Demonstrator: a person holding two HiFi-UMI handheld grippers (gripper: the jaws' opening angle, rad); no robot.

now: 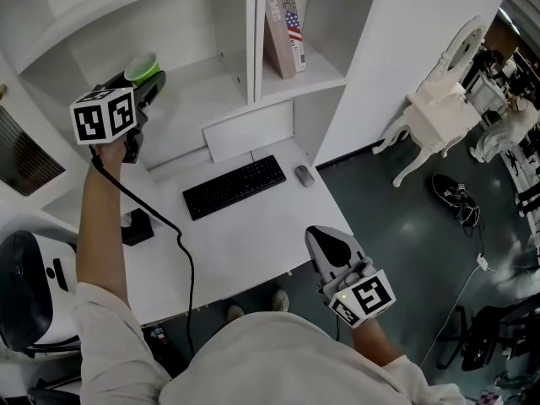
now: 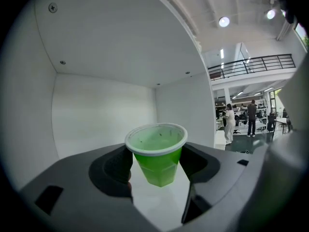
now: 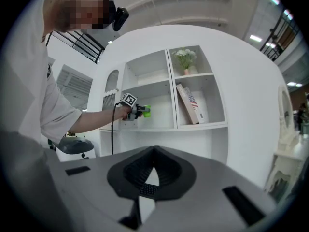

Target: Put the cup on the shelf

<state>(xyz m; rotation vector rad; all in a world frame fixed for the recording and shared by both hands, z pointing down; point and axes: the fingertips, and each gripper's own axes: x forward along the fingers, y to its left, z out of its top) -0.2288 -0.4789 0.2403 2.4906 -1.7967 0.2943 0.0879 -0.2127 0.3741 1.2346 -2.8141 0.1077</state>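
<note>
A green plastic cup [image 2: 157, 153] with a white rim stands upright between the jaws of my left gripper [image 2: 157, 164], which is shut on its sides. The head view shows this cup [image 1: 142, 67] and the left gripper [image 1: 148, 83] reaching into the left compartment of the white shelf [image 1: 202, 99]. Whether the cup's base touches the shelf board I cannot tell. From the right gripper view the cup [image 3: 146, 111] shows far off in that same compartment. My right gripper [image 3: 153, 170] is shut and empty, held over the desk's near edge [image 1: 325, 241].
On the white desk [image 1: 245, 243] lie a black keyboard [image 1: 234, 186], a grey mouse [image 1: 304, 175] and a small black box [image 1: 137, 226]. A book [image 1: 284, 25] leans in the right compartment. A white ornate chair [image 1: 439, 112] stands on the floor at right.
</note>
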